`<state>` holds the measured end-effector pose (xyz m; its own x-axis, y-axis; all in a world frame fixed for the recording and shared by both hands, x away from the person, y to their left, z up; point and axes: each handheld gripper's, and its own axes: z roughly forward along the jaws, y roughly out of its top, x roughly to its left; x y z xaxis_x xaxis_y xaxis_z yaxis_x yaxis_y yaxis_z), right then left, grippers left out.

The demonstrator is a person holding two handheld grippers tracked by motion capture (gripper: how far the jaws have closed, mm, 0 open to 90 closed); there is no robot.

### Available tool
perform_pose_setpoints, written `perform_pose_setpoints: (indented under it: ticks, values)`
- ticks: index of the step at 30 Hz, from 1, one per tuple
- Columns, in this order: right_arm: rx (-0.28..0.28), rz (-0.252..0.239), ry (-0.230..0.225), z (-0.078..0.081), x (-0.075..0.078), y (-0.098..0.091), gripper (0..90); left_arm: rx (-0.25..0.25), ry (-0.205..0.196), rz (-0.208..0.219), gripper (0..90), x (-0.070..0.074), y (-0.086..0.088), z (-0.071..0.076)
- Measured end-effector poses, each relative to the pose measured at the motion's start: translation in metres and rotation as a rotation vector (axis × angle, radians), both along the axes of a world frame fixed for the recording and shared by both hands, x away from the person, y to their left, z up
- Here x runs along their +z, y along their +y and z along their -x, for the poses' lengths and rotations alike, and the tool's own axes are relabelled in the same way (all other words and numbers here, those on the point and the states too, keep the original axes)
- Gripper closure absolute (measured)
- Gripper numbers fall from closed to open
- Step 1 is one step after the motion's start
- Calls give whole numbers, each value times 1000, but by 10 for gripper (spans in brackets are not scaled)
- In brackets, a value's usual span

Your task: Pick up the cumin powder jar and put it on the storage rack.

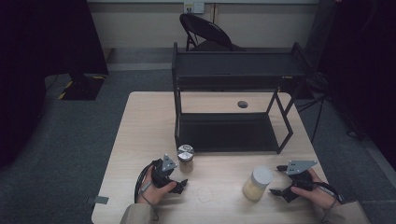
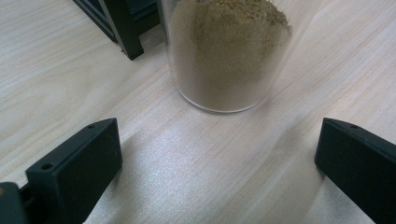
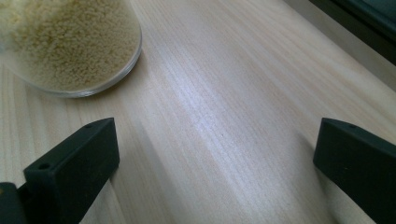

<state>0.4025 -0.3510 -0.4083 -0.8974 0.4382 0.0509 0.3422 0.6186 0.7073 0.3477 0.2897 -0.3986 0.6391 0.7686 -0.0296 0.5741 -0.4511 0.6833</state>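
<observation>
Glass jars, two of them, both upright on the pale wood tabletop (image 1: 140, 140). Small jar (image 1: 186, 158) with a silver lid holds brown powder and stands just in front of the black shelf rack's (image 1: 233, 84) near left leg. Wide jar (image 1: 257, 184) with a pale lid holds yellowish grain and stands further right, nearer the person's edge.

Left hand-held gripper (image 1: 180, 185) sits low over the tabletop just beside the small jar, on the person's side of it. Jaws spread wide, released, nothing between them. In the left gripper view the powder jar (image 2: 226, 56) is dead ahead, centred in the gap between the jaws but beyond the tips, not touching; the rack's leg (image 2: 122, 28) shows just left of it.

Right hand-held gripper (image 1: 278, 179) lies on its side just right of the wide jar, jaws pointing at it, also released and holding nothing. In the right gripper view the grain jar (image 3: 70, 44) is off to the upper left, ahead of the left jaw, not between the jaws; bare wood fills the gap.

Both jars stand apart from each other with clear wood between. Rack's lower shelf (image 1: 229, 133) sits behind them; a dark round spot (image 1: 242, 104) shows on the tabletop under the rack's top shelf. Folding chair (image 1: 205, 30) behind the rack, grey carpet (image 1: 70, 130) around.
</observation>
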Motion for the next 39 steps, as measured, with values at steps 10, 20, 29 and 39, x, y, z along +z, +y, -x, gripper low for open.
perform_pose_setpoints:
  ticks: [10,20,29,39]
  values:
    - [-2,0,0,0,0,0,0,0,0,0,1,0,0,0]
    - [-4,0,0,1,0,0,0,0,0,-2,1,0,0,-1]
    - [-5,0,0,1,0,1,0,-5,3,-3,3,1,-2,-3]
    - [-5,0,0,1,0,1,0,32,9,53,20,1,-1,-3]
